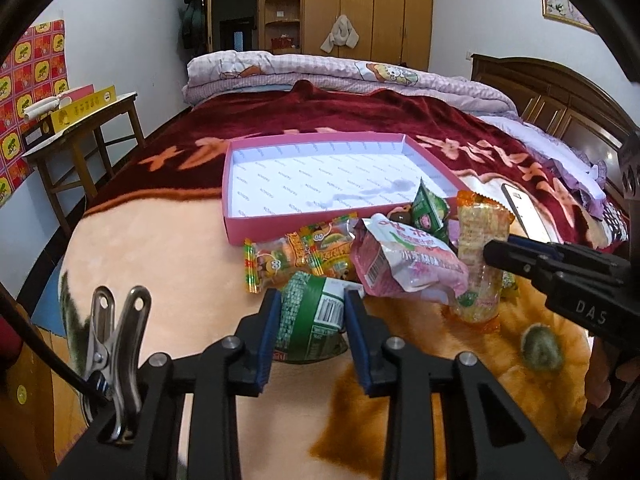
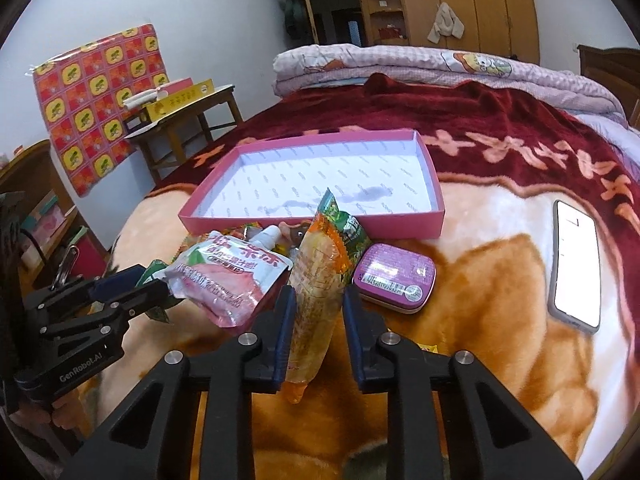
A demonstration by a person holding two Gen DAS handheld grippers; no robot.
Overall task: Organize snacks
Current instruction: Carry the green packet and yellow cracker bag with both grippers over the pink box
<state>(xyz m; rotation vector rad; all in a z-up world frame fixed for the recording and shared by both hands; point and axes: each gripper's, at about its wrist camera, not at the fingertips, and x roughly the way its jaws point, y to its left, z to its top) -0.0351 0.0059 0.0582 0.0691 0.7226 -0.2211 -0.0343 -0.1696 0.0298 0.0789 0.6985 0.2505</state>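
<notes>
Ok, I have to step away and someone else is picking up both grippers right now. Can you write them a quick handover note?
Left gripper: fingers on either side of the green packet, which lies on the blanket; whether it is gripped is unclear.
Right gripper: fingers open around the orange wafer pack, not clamped.
Snacks: pink jelly pouch, green sachet and purple tin sit in a pile just in front of the pink tray.
Done: nothing in the tray so far.
Left: move every snack into the tray. A phone lies to the right, not a snack.
</notes>
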